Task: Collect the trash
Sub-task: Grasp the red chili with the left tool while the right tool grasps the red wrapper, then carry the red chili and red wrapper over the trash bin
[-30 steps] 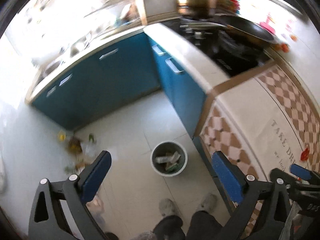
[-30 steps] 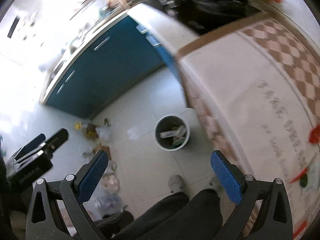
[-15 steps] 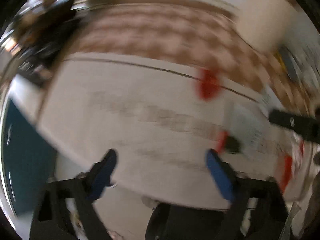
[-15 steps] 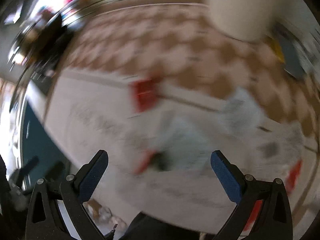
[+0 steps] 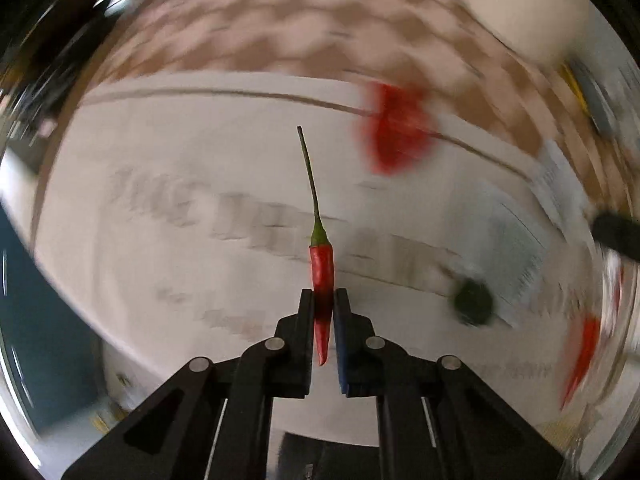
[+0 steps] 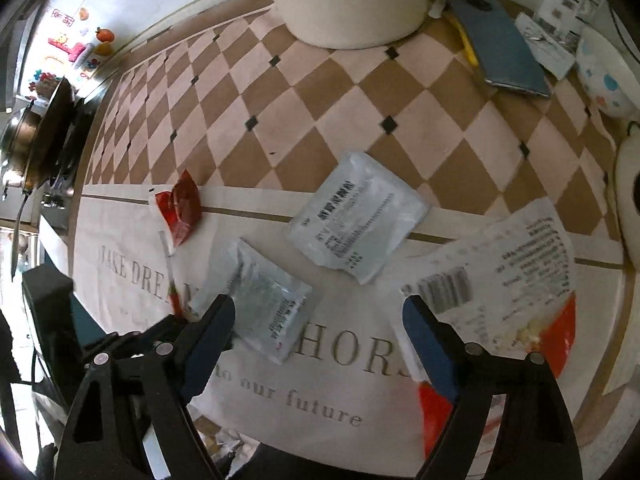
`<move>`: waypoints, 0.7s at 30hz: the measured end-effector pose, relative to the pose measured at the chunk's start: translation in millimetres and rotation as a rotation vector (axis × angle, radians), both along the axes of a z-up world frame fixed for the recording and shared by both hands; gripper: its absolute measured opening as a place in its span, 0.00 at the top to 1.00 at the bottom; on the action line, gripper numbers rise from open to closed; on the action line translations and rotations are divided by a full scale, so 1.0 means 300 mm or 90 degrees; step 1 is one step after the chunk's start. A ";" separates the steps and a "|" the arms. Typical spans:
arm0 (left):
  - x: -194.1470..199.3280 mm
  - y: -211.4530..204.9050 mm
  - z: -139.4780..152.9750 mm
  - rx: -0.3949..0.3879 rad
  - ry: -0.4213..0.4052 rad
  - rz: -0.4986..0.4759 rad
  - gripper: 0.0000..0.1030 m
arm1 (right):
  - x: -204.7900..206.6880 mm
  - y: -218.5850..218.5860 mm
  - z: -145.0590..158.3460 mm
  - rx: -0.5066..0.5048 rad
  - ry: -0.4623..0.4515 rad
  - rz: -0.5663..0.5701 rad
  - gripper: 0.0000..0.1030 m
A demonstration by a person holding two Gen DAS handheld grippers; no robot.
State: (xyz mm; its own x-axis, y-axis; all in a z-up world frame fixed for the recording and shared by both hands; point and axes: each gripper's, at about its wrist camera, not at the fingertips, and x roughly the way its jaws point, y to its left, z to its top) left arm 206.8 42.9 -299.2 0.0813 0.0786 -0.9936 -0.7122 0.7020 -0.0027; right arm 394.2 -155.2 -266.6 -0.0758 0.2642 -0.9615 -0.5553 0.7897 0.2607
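Chilli (image 5: 322,268) was the change: a second earlier both views had looked down at the floor and a bin there, and now both looked at the cloth-covered bench (image 6: 328,104). The left tool (image 5: 323,312) had just been closing, and its jaws now stood clamped on the red chilli's lower half, stem pointing away from the camera. I judged the first piece of trash secured and ready to carry to the bin.

The right tool (image 6: 318,316) had just been closing a little, yet its jaws stood wide with nothing pressed between them, poised above a small clear packet (image 6: 268,304). Beyond that packet lay a larger printed clear packet (image 6: 358,216); to its left, a torn red sachet (image 6: 180,208); to its right, a crumpled wrapper with a barcode (image 6: 500,280). Far beyond the packets, near a white cylinder (image 6: 348,0), lay a blue notebook (image 6: 500,48) and a spotted bowl (image 6: 604,76), probably not trash. Nothing blocked the small packet.
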 end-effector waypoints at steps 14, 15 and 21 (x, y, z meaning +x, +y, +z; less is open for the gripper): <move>-0.194 0.306 0.049 0.083 0.024 0.242 0.94 | -0.102 0.499 -0.081 0.045 -0.004 0.115 0.28; -0.198 0.308 0.056 0.089 0.023 0.247 0.94 | -0.109 0.527 -0.101 0.037 -0.003 0.120 0.38; -0.208 0.259 0.074 0.115 0.013 0.252 0.94 | -0.184 0.607 -0.137 0.016 -0.046 0.169 0.84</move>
